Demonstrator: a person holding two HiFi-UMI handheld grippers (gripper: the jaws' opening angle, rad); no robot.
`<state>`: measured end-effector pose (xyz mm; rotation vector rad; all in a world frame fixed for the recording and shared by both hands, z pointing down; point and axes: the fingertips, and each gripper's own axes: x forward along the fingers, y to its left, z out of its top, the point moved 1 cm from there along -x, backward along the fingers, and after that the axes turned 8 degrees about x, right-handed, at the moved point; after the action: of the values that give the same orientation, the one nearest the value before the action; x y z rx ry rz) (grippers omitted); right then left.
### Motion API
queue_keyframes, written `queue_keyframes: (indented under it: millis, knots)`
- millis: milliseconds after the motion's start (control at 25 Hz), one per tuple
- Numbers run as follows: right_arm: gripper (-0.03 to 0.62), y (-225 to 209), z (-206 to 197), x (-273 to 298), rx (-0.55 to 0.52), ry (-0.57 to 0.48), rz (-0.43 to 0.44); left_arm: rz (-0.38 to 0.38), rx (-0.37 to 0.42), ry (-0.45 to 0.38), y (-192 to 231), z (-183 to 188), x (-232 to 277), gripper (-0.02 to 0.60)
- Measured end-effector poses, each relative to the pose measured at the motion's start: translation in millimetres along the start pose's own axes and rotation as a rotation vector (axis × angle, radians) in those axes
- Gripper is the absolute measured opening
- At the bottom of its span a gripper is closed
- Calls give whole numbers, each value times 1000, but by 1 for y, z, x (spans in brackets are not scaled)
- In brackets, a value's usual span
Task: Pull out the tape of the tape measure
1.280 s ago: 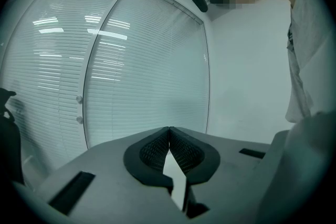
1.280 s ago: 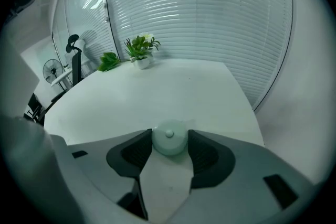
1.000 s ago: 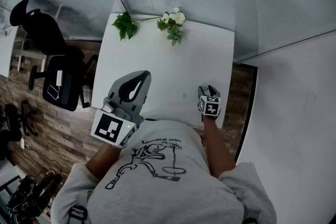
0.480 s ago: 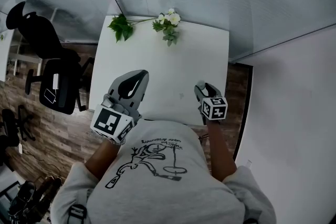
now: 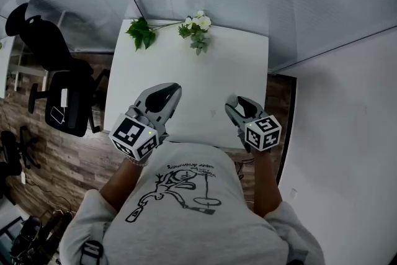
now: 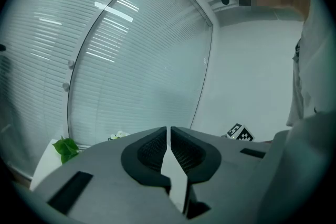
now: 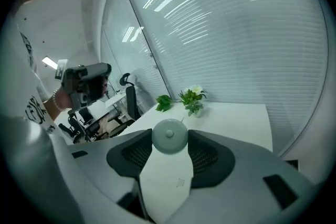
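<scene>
While poised over the near right corner of the counter, right tool clamped on a round pale grey tape measure. Jaws part open, pressed against either side of the case at their tips. Small stud at the centre of the case face. Left tool over the near left corner, well apart from the right one. Jaws drawn almost together, only a thin slit between, nothing in it. White flowers and green leaf sprig lying along the far edge. Black office chair on wood floor beyond the left edge.
</scene>
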<state>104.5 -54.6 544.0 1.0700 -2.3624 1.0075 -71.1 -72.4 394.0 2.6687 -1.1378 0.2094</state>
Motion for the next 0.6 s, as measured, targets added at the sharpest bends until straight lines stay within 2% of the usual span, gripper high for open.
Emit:
queue_keyframes:
  millis: [320,520,600]
  knots:
    - [224,49,26,-16,-41,1,188,-150,-99,39,-10,-17,11,32]
    - [222,79,35,-22,-72,29,326,-261,-150,87,-19,-30,21,89]
    - [224,90,35,-23,-89,47,380,-313,-188,89,-23,-32,23,92]
